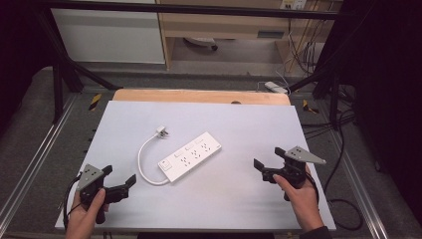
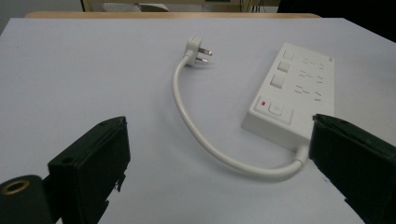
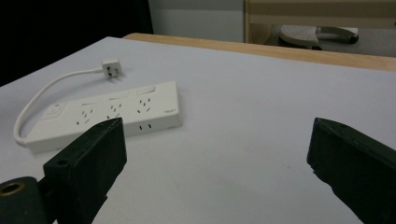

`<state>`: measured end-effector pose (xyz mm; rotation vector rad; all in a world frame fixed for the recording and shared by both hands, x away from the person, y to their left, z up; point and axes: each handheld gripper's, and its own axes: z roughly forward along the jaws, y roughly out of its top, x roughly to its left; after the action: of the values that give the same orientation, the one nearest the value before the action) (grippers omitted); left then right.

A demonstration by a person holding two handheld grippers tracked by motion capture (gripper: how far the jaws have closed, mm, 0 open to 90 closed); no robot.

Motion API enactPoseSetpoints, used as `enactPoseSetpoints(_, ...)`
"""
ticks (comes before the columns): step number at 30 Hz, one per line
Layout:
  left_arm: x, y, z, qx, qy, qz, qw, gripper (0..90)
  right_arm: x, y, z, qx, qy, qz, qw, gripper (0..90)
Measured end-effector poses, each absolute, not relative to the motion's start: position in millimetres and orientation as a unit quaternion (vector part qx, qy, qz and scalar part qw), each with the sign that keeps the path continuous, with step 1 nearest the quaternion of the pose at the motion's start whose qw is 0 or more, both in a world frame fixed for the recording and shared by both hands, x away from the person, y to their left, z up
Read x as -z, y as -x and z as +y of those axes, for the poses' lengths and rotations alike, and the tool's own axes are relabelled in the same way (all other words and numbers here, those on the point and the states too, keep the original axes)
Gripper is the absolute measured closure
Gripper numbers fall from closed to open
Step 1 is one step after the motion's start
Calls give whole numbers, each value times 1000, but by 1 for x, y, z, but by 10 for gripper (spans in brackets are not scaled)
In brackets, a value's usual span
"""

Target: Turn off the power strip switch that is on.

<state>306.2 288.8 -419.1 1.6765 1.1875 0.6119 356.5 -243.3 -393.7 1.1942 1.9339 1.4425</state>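
Left gripper (image 1: 121,183): spread, low at near-left | right gripper (image 1: 268,160): spread, near-right | power strip (image 1: 189,156): between, untouched.

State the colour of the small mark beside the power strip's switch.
Red, on the white power strip; clearest in the left gripper view.

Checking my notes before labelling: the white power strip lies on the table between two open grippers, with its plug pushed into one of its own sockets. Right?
Not quite. The plug lies loose on the table, away from the power strip, as the left gripper view shows. The left gripper and right gripper are open, either side.
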Motion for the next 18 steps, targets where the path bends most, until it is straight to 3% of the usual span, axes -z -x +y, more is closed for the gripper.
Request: enactPoseSetpoints(18, 419, -306, 288, -256, -691, 483, 474, 52, 360, -379, -226, -525, -417, 708, 221, 60)
